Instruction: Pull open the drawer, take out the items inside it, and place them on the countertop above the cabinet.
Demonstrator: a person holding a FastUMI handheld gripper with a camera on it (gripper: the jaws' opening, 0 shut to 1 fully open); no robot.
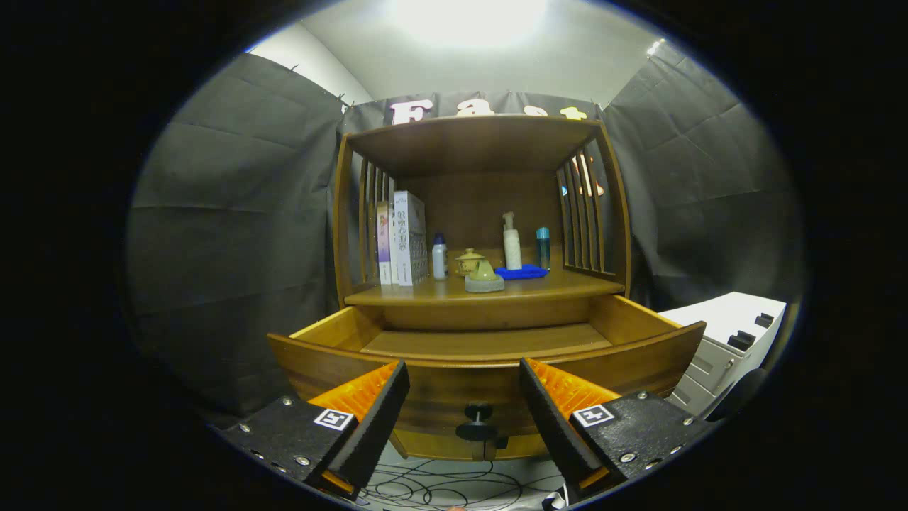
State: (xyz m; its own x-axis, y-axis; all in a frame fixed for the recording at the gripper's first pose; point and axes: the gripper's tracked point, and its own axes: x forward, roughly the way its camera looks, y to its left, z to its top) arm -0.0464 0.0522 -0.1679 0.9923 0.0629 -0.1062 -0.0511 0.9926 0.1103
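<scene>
Between the spread fingers of the hand-held gripper (464,411), gripping nothing, the drawer (489,369) is standing pulled out, its knob (477,421) just ahead. Its visible floor is lying bare. Beyond, items are sitting on the surface (560,285), including a blue cloth (521,272).

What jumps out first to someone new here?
The wooden drawer stands pulled open just ahead of the open gripper, its dark knob between the fingers. Above it, the countertop carries books, bottles, a small teapot and a blue cloth.
</scene>
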